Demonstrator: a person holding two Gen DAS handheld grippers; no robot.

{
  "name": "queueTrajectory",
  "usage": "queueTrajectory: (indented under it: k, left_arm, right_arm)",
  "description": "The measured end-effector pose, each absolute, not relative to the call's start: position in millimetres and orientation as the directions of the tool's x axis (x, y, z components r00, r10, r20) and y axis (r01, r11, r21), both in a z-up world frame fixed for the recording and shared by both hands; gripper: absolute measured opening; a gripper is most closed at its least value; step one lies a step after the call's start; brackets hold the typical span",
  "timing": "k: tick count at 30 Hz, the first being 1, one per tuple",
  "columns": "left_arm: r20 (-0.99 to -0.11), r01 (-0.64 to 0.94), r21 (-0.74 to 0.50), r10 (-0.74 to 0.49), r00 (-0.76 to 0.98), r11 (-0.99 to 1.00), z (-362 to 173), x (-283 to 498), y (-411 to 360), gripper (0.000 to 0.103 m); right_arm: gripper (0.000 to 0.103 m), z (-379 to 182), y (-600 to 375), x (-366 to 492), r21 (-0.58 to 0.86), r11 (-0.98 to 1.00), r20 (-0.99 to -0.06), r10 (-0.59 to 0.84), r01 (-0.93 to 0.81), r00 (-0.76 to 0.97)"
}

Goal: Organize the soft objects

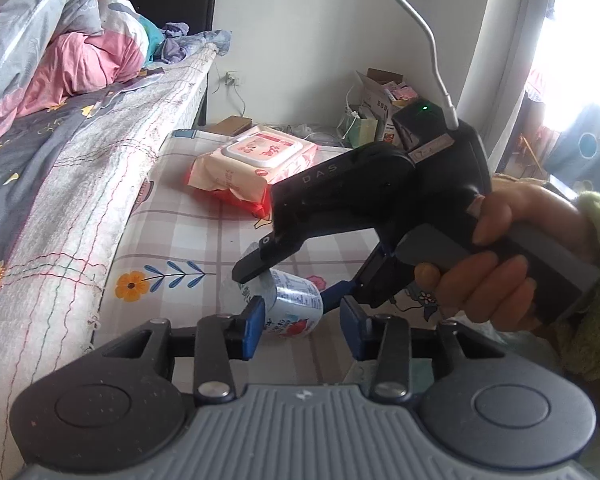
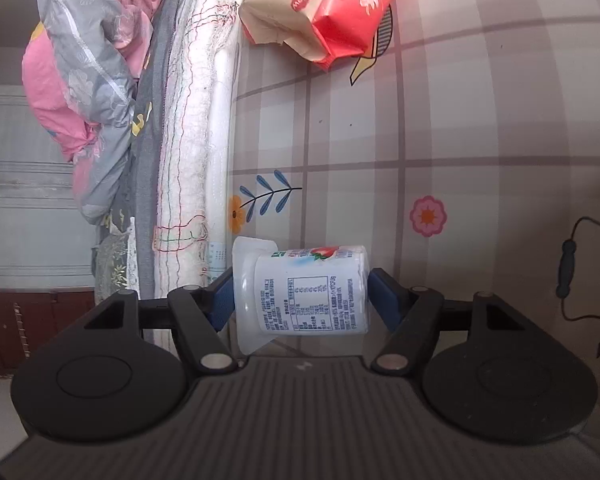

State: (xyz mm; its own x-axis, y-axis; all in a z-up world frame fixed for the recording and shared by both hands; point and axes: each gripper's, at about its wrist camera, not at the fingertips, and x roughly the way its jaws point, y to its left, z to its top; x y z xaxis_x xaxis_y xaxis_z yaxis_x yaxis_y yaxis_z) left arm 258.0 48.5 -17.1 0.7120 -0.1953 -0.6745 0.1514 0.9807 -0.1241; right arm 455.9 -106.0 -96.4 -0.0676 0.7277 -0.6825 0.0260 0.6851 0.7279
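My left hand-held gripper (image 1: 304,330) has blue fingers (image 1: 253,330) on black linkage arms with silver rivets, over a ribbed grey body flanked by two round black discs. At the right of that frame, my right hand-held gripper (image 1: 288,284) is black, stamped "DAS" (a green light glows on top), trailing a white cable. My bare hand (image 1: 500,256) wears a fuzzy green sleeve (image 1: 596,280).

A plaid sheet with flower prints (image 1: 204,236) covers the low surface beside the bed (image 1: 60,168), and a pink-and-red pack of wet wipes (image 1: 252,164) lies flat on it near the far end.
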Motion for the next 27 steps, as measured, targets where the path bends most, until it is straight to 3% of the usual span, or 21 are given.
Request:
queueTrajectory:
  k: [5,11,19,22,25,27]
  left_arm:
    - [-0.709,0.127,-0.117,-0.172,0.684,0.985,-23,265,50,0.043]
    - [-0.741,0.128,-0.117,-0.172,0.649,0.985,-29,274,42,0.05]
    - [-0.747,0.118,-0.117,-0.166,0.643,0.986,-32,279,37,0.058]
    - [-0.749,0.137,-0.098,-0.164,0.642,0.986,-35,284,30,0.059]
    - [-0.744,0.166,-0.087,-0.175,0.645,0.982,-36,287,24,0.061]
    - [-0.742,0.188,-0.077,-0.182,0.646,0.979,-36,289,19,0.061]
  right_arm:
    - [0.072,-94,-109,456,0.715,0.698,-0.695,0.716,0.044,-0.062]
    - [0.083,-93,-122,456,0.685,0.726,-0.724,0.688,0.063,-0.047]
    - [0.084,-71,-134,450,0.6,0.8,-0.798,0.599,-0.005,0.06]
    - [0.074,-65,-139,448,0.607,0.794,-0.789,0.607,-0.029,0.098]
    - [0.056,-67,-144,449,0.653,0.757,-0.753,0.651,-0.011,0.099]
    - [0.052,-68,-145,449,0.665,0.747,-0.743,0.663,-0.012,0.095]
